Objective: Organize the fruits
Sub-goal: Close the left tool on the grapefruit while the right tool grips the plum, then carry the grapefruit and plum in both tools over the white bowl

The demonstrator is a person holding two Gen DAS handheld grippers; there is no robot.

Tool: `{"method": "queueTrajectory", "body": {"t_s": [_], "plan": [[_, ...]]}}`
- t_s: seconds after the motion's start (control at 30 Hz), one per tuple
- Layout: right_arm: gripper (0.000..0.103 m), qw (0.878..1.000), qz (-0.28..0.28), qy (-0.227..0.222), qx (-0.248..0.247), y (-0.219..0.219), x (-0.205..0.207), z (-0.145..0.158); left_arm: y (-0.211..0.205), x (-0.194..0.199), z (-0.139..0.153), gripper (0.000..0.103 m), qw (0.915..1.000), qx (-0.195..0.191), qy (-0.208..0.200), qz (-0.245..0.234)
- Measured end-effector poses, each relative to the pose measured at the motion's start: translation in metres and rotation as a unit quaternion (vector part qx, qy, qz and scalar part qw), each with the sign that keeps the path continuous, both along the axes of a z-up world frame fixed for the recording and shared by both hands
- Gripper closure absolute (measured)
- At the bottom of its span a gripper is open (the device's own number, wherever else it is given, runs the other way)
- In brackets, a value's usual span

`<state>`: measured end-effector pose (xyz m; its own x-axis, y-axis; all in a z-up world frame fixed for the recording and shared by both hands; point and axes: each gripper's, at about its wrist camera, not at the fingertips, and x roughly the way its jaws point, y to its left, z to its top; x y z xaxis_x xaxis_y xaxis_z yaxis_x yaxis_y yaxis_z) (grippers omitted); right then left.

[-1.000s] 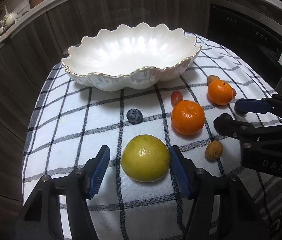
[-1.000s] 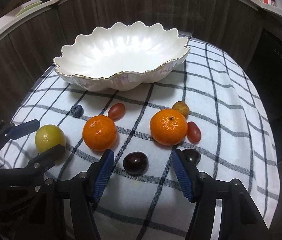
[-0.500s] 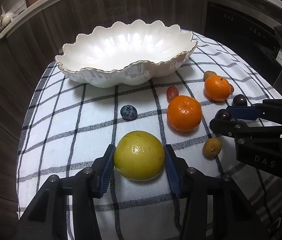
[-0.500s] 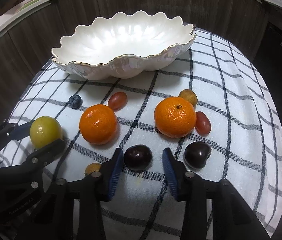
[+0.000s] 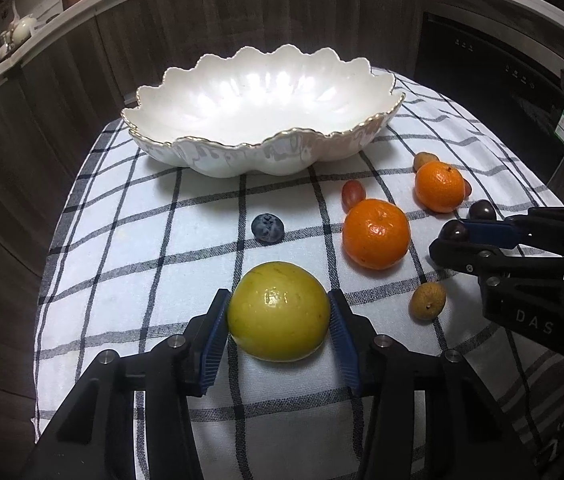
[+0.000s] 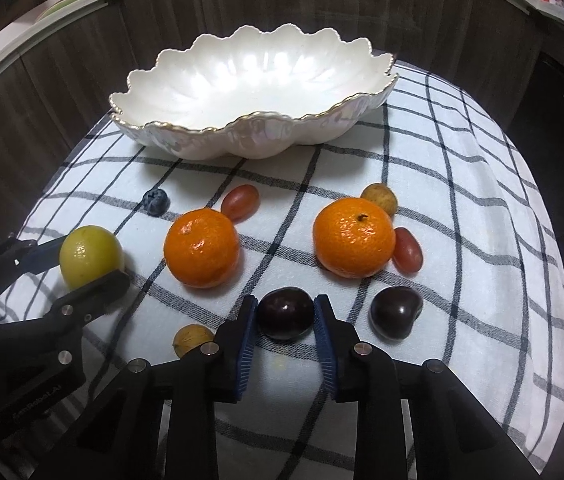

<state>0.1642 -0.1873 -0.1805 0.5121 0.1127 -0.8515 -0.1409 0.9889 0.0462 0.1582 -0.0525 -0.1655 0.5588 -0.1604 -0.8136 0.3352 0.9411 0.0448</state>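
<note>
My left gripper is shut on a yellow-green round fruit that rests on the checked cloth; the fruit also shows in the right wrist view. My right gripper is shut on a dark cherry on the cloth. The empty white scalloped bowl stands at the back. Loose on the cloth lie two mandarins, a second dark cherry, two red grapes, a blueberry and two small brown fruits.
The checked cloth covers a small table that drops off on all sides. Dark wood cabinet fronts curve round behind it, under a pale counter edge. A black appliance stands at the right.
Both grippers closed: the left from wide open onto the yellow-green fruit, the right from wide open onto the dark cherry. Both moved slightly forward.
</note>
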Motion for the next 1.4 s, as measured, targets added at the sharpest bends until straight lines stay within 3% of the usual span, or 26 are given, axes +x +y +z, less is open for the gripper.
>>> {"method": "queueTrajectory", "body": {"t_s": [0.77,1.4], "plan": [[0.073,0.999,0.003,-0.041,0.007,-0.002,0.009,0.045,0.004,0.011,0.037,0.055,0.9997,-0.016,-0.016,0.013],[0.073,0.997,-0.006,-0.081,0.006,-0.008,0.048,0.081,0.006,0.060,0.075,0.055,0.9985,-0.019,-0.044,0.027]]}}
